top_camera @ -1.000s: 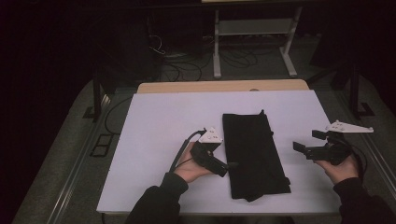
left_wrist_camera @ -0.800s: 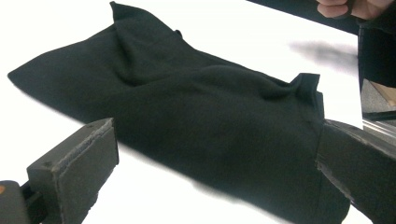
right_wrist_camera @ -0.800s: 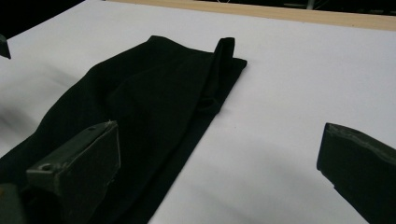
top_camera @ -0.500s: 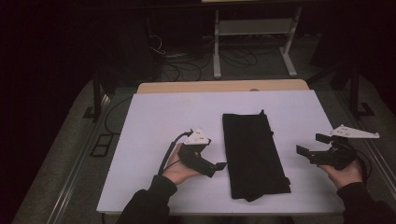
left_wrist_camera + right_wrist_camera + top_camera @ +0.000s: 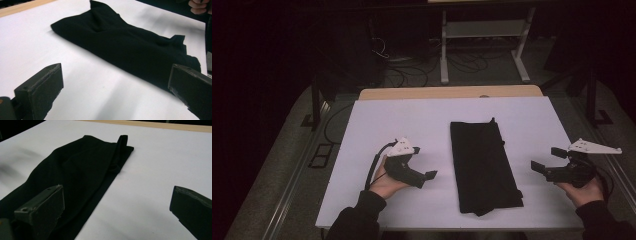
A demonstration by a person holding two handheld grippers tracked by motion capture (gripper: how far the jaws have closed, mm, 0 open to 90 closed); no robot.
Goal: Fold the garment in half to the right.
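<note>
A black cloth (image 5: 482, 165) lies folded into a long strip on the white table (image 5: 412, 125), running from the middle toward the front edge. My left gripper (image 5: 430, 175) hovers just left of it, open with nothing between its jaws. In the left gripper view the cloth (image 5: 125, 47) stretches across beyond the spread jaws of the left gripper (image 5: 116, 87). My right gripper (image 5: 546, 161) is held near the table's right edge, open and empty, apart from the cloth. In the right gripper view the cloth (image 5: 75, 175) lies ahead on the left of the right gripper (image 5: 116, 205).
A wooden strip (image 5: 452, 92) borders the table's far edge. Beyond it the dark floor holds cables (image 5: 402, 65) and a metal stand (image 5: 484, 45). White table surface spreads left of the cloth and between the cloth and the right gripper.
My left gripper has drawn back to the left, off the cloth's left edge. The right gripper has shifted slightly right and nearer. The cloth has stayed where it was.
</note>
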